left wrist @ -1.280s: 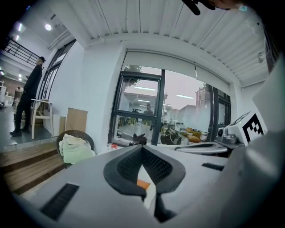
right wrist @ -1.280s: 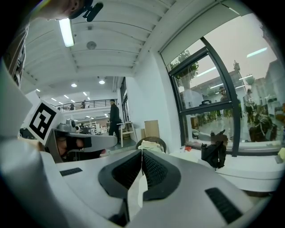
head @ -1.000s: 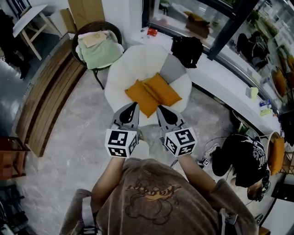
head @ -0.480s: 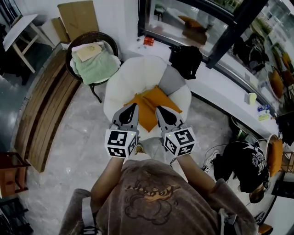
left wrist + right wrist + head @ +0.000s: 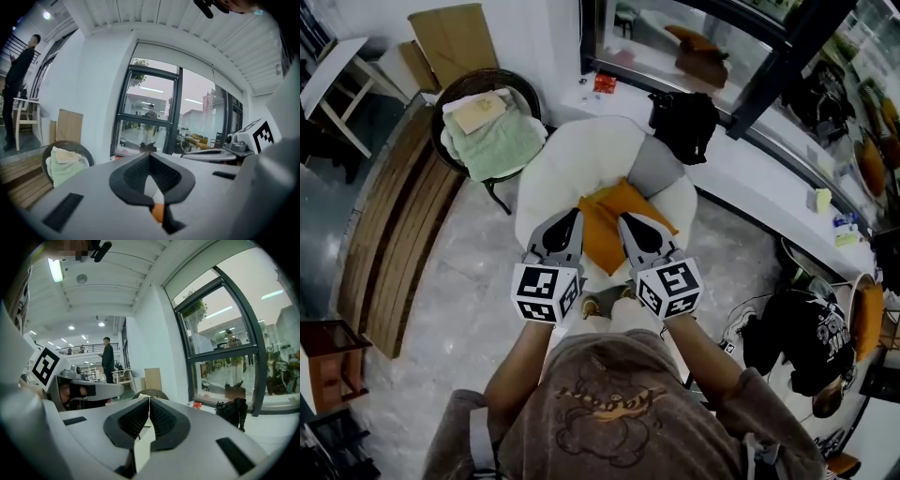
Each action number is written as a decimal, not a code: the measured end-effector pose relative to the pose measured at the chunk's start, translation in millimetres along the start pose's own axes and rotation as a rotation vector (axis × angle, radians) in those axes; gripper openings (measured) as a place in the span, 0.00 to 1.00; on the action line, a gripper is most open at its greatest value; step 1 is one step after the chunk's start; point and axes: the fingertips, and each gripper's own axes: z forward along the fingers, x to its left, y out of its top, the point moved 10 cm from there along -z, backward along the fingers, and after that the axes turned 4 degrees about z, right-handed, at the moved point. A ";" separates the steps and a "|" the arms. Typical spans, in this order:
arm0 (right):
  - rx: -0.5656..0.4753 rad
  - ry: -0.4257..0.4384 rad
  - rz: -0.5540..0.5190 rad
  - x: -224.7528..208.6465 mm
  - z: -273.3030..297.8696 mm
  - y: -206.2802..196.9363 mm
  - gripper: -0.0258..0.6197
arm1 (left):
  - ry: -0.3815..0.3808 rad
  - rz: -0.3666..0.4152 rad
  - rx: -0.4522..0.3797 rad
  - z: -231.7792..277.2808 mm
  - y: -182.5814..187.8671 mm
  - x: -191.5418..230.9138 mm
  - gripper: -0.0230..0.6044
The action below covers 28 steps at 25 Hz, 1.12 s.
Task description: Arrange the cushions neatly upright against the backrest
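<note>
Two orange cushions (image 5: pixel 609 217) lie flat and overlapping on the seat of a round white armchair (image 5: pixel 572 155) in the head view. A grey cushion (image 5: pixel 654 167) leans at the seat's right, against the backrest. My left gripper (image 5: pixel 574 216) and right gripper (image 5: pixel 624 221) are held side by side over the front edge of the seat, one on each side of the orange cushions' near corner. Both are shut with nothing between the jaws. In the left gripper view a sliver of orange cushion (image 5: pixel 158 213) shows below the closed left gripper (image 5: pixel 150 155). The right gripper (image 5: pixel 149 399) points level into the room.
A wicker chair with a green blanket (image 5: pixel 487 131) stands left of the armchair. A black bag (image 5: pixel 684 117) sits on the white ledge (image 5: pixel 750 178) behind it. Wooden boards (image 5: pixel 394 234) lie at the left. A person in black (image 5: pixel 797 328) crouches at the right.
Both grippers have moved forward together toward the armchair. Their tips now overlap the seat's front and the orange cushions, which stood clear ahead of them a second ago.
</note>
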 end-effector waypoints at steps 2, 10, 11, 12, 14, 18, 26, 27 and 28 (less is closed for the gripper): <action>-0.002 0.005 -0.001 -8.9 6.5 3.8 0.07 | 0.009 0.000 -0.009 8.6 4.6 2.3 0.04; 0.008 0.014 -0.007 -53.5 27.4 7.2 0.07 | 0.061 -0.004 -0.017 46.4 5.1 12.3 0.04; 0.011 0.012 -0.007 -59.2 30.9 6.9 0.07 | 0.068 -0.001 -0.016 52.2 3.4 14.0 0.04; 0.014 0.012 -0.008 -64.7 34.5 6.0 0.07 | 0.072 0.003 -0.014 58.2 1.3 15.5 0.04; 0.022 0.011 -0.008 -75.2 42.8 3.0 0.07 | 0.078 0.010 -0.008 70.6 -3.2 19.1 0.04; 0.035 0.024 -0.006 -93.5 59.9 -9.0 0.07 | 0.091 -0.003 0.006 91.2 -17.5 27.8 0.04; 0.053 0.090 -0.031 -116.0 103.5 -53.4 0.07 | 0.138 -0.020 0.043 126.1 -72.6 50.7 0.04; 0.056 0.096 -0.038 -118.0 109.6 -59.5 0.07 | 0.144 -0.021 0.050 130.8 -81.4 54.0 0.04; 0.061 0.101 -0.042 -120.0 116.5 -65.8 0.07 | 0.149 -0.022 0.057 134.9 -89.5 57.8 0.04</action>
